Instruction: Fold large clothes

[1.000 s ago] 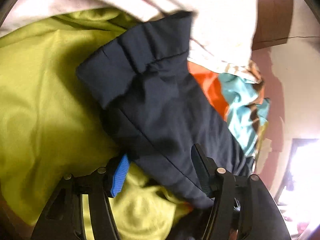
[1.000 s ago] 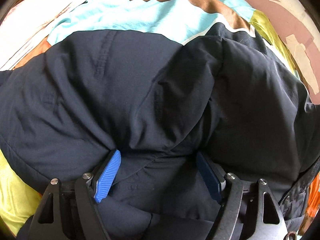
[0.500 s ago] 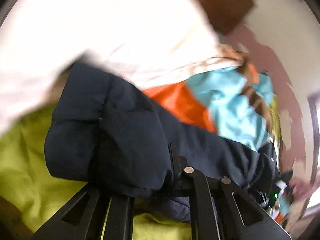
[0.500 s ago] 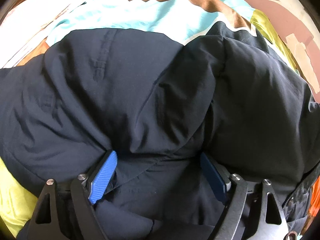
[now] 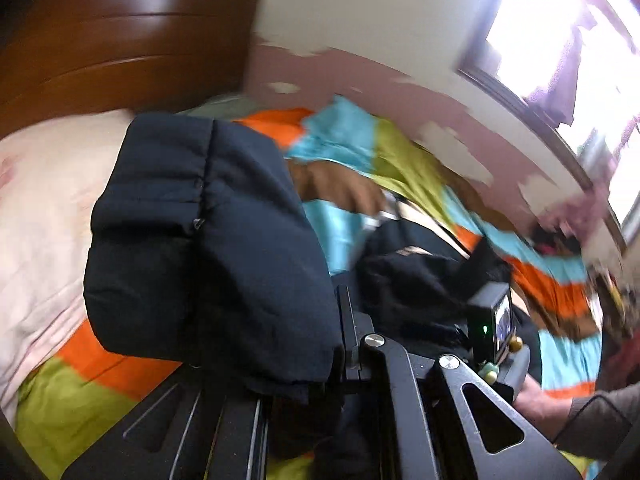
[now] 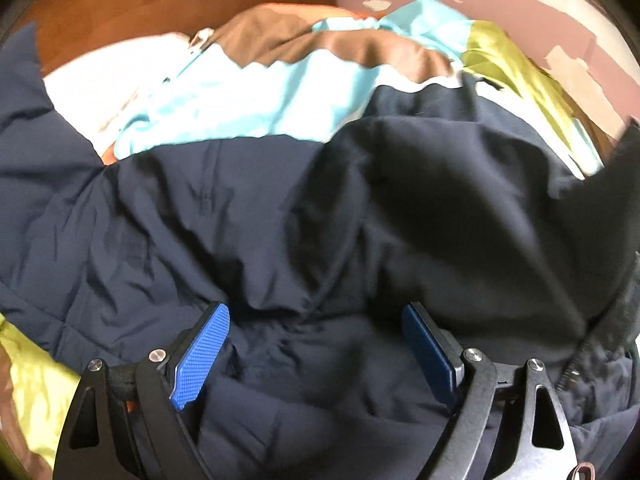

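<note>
A large navy padded jacket (image 6: 280, 220) lies spread over the bed and fills the right wrist view. My right gripper (image 6: 314, 316) stands open just over its middle; loose jacket cloth lies between the blue pads (image 6: 200, 356), which do not press on it. In the left wrist view my left gripper (image 5: 340, 344) is shut on the jacket's sleeve (image 5: 208, 248), which hangs lifted above the bed with the cuff end up. The sleeve hides the left gripper's pads. The rest of the jacket (image 5: 420, 280) lies dark to the right.
A striped bedspread (image 5: 348, 136) in turquoise, orange, green and brown covers the bed. A cream pillow (image 5: 40, 200) lies at the left under a wooden headboard (image 5: 120, 40). A peeling pink wall and a bright window (image 5: 560, 20) stand behind. A hand (image 5: 536, 400) holds the other gripper's handle.
My left gripper closed on the sleeve, then lifted it off the bed while rolling, so the headboard and window came into view. My right gripper rose a little over the jacket and stayed open.
</note>
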### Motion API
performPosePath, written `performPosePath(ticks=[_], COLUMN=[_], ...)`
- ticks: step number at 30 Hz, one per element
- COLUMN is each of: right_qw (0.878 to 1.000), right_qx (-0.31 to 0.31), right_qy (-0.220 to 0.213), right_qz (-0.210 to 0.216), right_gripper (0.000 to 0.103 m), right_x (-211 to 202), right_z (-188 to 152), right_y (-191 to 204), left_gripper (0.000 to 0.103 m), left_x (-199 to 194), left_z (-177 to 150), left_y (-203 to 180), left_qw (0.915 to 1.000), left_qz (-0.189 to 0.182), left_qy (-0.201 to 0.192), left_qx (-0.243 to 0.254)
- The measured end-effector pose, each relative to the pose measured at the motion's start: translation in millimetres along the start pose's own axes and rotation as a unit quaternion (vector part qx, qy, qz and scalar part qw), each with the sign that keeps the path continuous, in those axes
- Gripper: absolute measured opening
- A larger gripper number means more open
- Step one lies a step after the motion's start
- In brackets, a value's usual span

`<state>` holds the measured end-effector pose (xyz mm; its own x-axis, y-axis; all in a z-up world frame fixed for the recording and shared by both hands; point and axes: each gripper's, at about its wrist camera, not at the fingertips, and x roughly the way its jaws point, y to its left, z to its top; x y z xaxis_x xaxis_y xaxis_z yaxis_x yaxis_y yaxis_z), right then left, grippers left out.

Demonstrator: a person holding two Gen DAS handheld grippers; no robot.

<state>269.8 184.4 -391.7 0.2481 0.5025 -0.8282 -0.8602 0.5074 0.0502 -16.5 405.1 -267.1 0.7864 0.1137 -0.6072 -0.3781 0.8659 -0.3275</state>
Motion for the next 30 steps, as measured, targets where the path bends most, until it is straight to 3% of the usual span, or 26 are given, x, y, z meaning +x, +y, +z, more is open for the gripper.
performPosePath(ticks=[6,10,14,17,18,21,25,26,28,30], right_qw=[0.996,0.983,0.969,0.954,0.948,0.911,0.855,0.846,0.83,0.827], right_qx=[0.085,0.181,0.245,0.294,0.31,0.379,0.436,0.443,0.456,0.459], right_qy=[-0.015,-0.005,-0.007,-0.018,-0.022,-0.03,-0.024,-0.023,-0.018,0.002], right_qz=[0.006,0.01,0.021,0.049,0.065,0.159,0.278,0.295,0.32,0.325], right_gripper=[0.087,0.087,0.087,0.087,0.087,0.087,0.087,0.087,0.088,0.089], right_x=[-47,-84,-115,-134,-137,-142,-130,-130,-125,-119], right_z=[-39,-84,-119,-138,-142,-158,-165,-165,-163,-163], right_y=[-78,-150,-204,-231,-237,-258,-268,-270,-273,-272], left_gripper=[0.007,0.007,0.007,0.007,0.007,0.007,0.007,0.007,0.007,0.007], left_x=[67,105,138,160,168,179,199,205,210,218], left_z=[-26,-51,-88,-121,-135,-176,-232,-245,-259,-268], left_y=[-80,-136,-195,-231,-246,-268,-290,-292,-293,-295], left_qw=[0.9954,0.9861,0.9673,0.946,0.9341,0.9003,0.8342,0.8165,0.7956,0.7767], left_qz=[-0.037,-0.05,-0.047,-0.039,-0.035,-0.024,0.01,0.019,0.035,0.048], left_qy=[0.043,0.071,0.09,0.099,0.102,0.109,0.115,0.115,0.108,0.099], left_qx=[0.077,0.142,0.233,0.306,0.34,0.421,0.539,0.565,0.595,0.62])
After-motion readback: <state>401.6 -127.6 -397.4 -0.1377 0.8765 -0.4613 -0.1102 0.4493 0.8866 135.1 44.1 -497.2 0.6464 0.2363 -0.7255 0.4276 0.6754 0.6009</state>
